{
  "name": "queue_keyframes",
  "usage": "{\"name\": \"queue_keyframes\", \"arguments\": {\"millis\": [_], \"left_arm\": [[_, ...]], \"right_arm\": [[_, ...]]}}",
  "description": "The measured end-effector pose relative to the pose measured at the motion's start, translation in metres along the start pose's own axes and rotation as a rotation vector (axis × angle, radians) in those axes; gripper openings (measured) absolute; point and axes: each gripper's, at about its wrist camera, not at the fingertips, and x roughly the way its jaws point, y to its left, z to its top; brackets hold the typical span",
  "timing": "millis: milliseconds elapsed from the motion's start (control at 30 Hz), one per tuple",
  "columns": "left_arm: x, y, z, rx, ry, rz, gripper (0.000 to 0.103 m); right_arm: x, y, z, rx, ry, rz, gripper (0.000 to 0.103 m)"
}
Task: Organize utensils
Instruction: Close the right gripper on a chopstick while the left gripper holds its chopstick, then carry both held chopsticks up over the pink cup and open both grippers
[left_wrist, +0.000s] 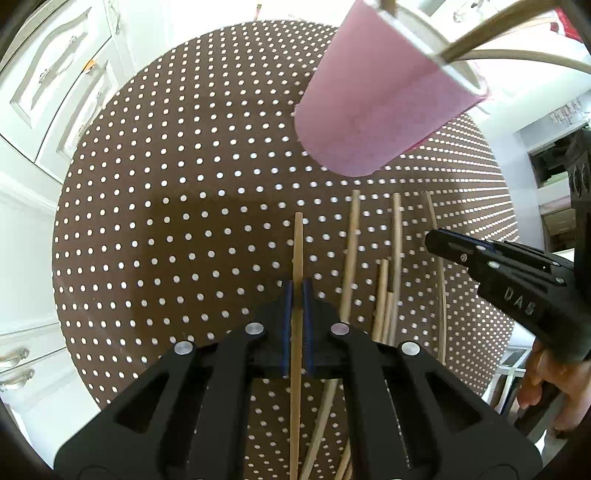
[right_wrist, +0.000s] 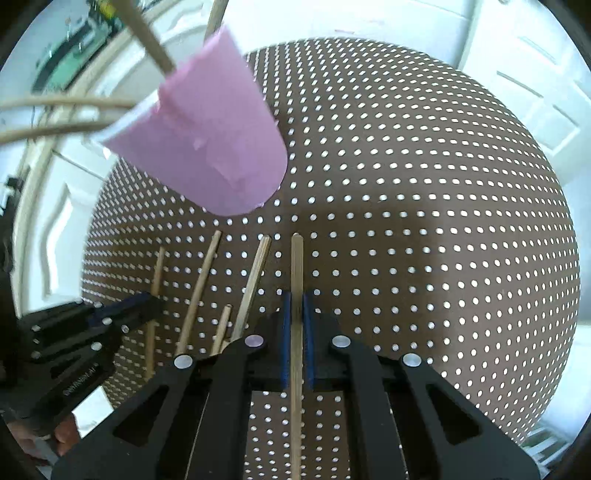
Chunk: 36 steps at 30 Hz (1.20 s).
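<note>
Table (left_wrist: 155, 206) was round, brown with white dots. Pink cup (left_wrist: 373, 99) stood at 1 o'clock in the left view, 10 o'clock in the right, with chopsticks already poking out of its rim. Loose chopsticks (left_wrist: 395, 258) lay at 4 o'clock, just beside the cup.

Left gripper (left_wrist: 297, 325) was clenched on one chopstick (left_wrist: 297, 258). Right gripper (right_wrist: 296, 339) was clamped on another chopstick (right_wrist: 296, 273).

Handling guess: light, stiff, thin wood, smooth enough to pivot or slip in the pads. Grip mid-shaft, not near the tip.

Writing: "DAS" on the right gripper's body; the lettering on the left one was too blurred to read.
</note>
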Motion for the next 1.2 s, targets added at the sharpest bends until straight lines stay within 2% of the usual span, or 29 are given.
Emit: {"name": "queue_keyframes", "arguments": {"millis": [133, 300, 600, 867, 1200], "left_arm": [[-0.024, -0.010, -0.004, 0.035, -0.042, -0.035, 0.006], [-0.068, -0.027, -0.003, 0.088, -0.119, -0.086, 0.006], [-0.131, -0.055, -0.014, 0.174, -0.231, -0.115, 0.006], [-0.172, -0.070, -0.008, 0.217, -0.326, -0.115, 0.005], [-0.222, -0.083, 0.010, 0.232, -0.460, -0.120, 0.005]], "right_arm": [[-0.023, -0.011, -0.002, 0.022, -0.052, 0.048, 0.005], [-0.071, -0.022, -0.005, 0.048, -0.167, 0.123, 0.005], [-0.151, -0.037, -0.010, 0.010, -0.338, 0.178, 0.005], [-0.185, -0.016, -0.023, -0.041, -0.418, 0.209, 0.005], [-0.237, 0.003, -0.001, -0.138, -0.569, 0.211, 0.005]]}}
